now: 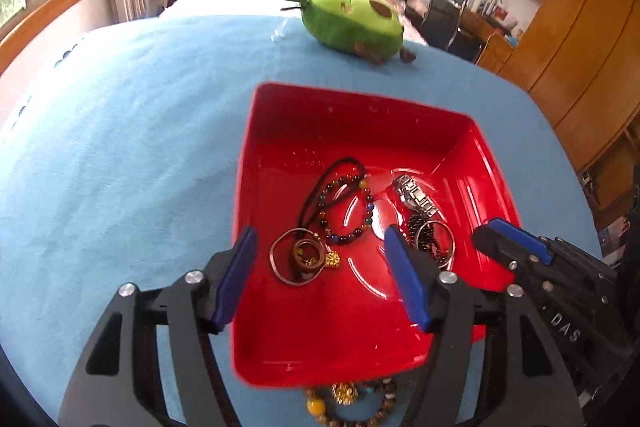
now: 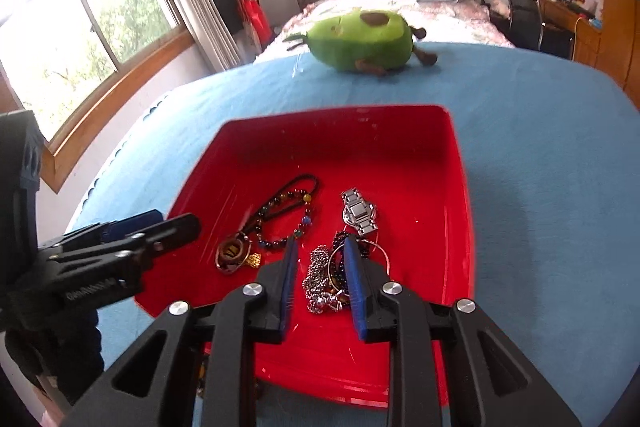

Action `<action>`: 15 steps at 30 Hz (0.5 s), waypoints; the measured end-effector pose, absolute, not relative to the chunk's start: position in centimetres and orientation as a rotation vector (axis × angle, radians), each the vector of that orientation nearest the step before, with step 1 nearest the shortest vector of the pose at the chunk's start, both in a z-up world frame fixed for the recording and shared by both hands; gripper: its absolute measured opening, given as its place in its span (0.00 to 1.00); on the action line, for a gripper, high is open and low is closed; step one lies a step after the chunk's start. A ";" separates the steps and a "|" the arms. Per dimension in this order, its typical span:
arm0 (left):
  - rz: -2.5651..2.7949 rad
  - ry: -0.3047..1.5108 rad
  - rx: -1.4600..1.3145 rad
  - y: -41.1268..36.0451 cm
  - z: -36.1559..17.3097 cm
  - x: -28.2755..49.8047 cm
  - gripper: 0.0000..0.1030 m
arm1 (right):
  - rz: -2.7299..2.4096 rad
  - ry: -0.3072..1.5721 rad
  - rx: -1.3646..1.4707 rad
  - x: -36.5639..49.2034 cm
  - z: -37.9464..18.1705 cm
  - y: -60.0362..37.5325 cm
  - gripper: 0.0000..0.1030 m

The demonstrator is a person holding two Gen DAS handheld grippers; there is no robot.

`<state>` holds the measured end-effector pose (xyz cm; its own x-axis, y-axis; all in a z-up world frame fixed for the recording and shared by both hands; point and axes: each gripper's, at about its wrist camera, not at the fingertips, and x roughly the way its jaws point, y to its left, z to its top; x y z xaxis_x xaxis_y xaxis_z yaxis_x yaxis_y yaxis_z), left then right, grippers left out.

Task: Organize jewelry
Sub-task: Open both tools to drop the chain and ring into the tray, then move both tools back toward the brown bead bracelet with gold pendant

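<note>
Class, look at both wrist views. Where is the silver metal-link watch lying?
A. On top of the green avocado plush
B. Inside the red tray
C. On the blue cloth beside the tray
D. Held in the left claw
B. The silver watch lies on the floor of the red tray, right of the beaded bracelet; the left claw is open and empty.

Beaded bracelet (image 1: 352, 403) cut off by bottom edge, partly behind tray (image 1: 304, 367).
</note>
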<state>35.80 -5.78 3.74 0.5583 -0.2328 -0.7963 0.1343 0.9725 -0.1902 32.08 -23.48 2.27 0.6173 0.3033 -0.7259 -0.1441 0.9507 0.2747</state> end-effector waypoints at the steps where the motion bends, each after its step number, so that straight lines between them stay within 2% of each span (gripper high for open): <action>1: -0.208 0.942 -0.106 -5.6 4.2 35.3 0.66 | 0.264 0.863 0.199 31.7 2.6 -23.6 0.24; 4: -0.185 0.910 -0.092 -5.0 5.5 33.9 0.75 | 0.257 0.848 0.193 30.7 3.3 -23.8 0.24; 10: -0.151 0.826 -0.084 -3.9 7.9 31.2 0.86 | 0.262 0.808 0.185 29.0 4.9 -23.7 0.26; 15: -0.134 0.784 -0.050 -4.0 8.6 29.1 0.89 | 0.256 0.800 0.172 27.7 5.3 -23.5 0.30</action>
<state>29.13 -4.00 8.65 0.6999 -0.1388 -0.7006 0.1016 0.9903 -0.0947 27.70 -23.49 5.27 0.6684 0.2908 -0.6846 -0.1615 0.9552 0.2480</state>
